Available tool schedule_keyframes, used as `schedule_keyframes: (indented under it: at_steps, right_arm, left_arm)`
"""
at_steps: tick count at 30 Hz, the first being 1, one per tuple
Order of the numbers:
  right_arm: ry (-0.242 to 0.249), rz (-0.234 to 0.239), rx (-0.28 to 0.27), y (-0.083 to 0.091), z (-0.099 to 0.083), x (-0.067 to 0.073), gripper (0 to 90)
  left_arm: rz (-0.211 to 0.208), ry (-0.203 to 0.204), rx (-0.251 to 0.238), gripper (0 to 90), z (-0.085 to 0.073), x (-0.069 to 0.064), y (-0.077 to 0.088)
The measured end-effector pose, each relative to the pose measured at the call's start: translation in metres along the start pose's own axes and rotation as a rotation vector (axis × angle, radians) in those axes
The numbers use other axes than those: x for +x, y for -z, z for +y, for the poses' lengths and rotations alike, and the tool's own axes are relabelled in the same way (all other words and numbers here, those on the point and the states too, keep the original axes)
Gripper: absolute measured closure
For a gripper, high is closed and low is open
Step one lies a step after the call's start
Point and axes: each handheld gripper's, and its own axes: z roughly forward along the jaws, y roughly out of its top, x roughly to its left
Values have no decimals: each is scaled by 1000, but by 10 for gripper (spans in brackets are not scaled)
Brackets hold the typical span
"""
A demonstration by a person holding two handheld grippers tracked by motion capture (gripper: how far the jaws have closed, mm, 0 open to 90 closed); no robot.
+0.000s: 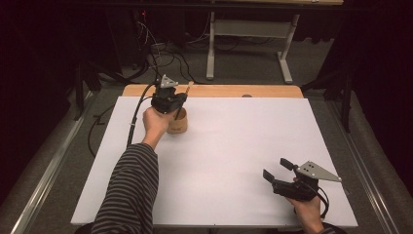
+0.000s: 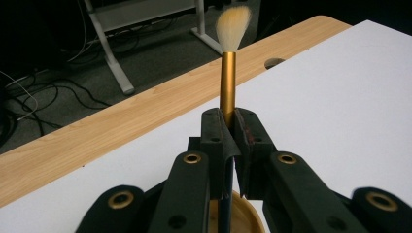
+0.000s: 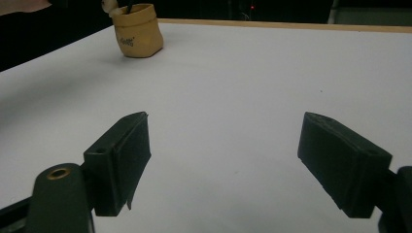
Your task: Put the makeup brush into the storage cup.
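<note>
While the left gripper clamps the brush above the cup, right gripper gapes.

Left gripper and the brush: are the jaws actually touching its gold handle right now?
Touching. In the left gripper view, the left gripper has both jaws pressed against the brush, its gold handle rising from between them with no gap on either side.

Left gripper view: brush handle hidden below where it enters the left gripper; cup cut off at bottom edge, mostly behind the jaws. High view, upper left: left hand + gripper cover part of cup. Right gripper view, upper left: cup's print too small to read; its contents cut by top edge.
</note>
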Motion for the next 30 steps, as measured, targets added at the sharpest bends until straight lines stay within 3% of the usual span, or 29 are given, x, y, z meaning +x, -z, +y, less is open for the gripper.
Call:
schedule_keyframes:
  at_steps: [17, 30]
  right_arm:
    - [0, -1, 1, 0, 0, 0, 209]
    - [9, 3, 4, 0, 0, 1, 208]
  left_arm:
    - [-27, 3, 51, 824, -3, 0, -5]
    - [-27, 7, 56, 623, -3, -1, 4]
